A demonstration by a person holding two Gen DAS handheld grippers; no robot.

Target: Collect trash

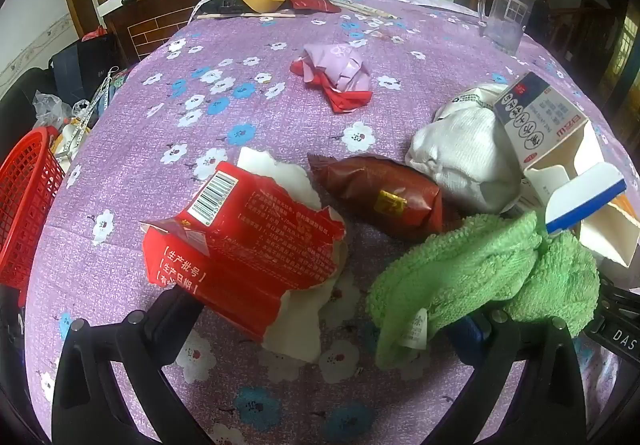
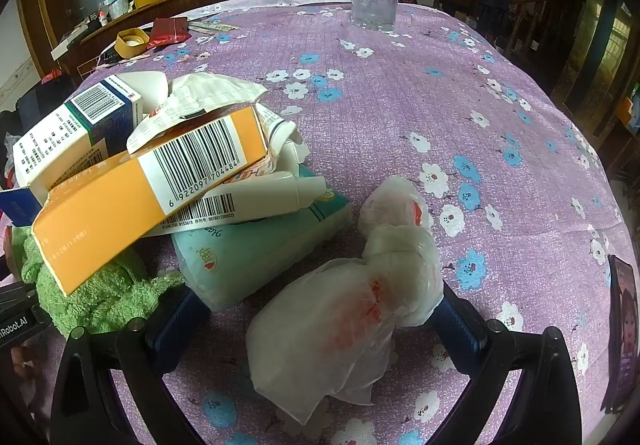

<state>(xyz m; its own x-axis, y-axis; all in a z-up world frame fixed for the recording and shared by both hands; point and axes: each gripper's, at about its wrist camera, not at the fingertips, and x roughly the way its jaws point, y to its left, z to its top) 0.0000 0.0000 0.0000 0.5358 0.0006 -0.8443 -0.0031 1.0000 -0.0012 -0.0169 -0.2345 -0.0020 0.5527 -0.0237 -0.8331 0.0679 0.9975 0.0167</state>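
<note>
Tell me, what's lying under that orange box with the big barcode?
The orange box rests on a white tube, a teal packet and a green towel. Whatever lies deeper beneath is covered.

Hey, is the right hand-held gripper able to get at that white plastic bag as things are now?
Probably yes. The right hand-held gripper stands open, with the white plastic bag lying between its fingers on the tablecloth; nothing lies over the bag.

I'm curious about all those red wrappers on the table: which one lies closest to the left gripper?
The torn red wrapper with the barcode, reaching the left gripper. The brown-red packet and crumpled pink-red paper lie farther off.
</note>
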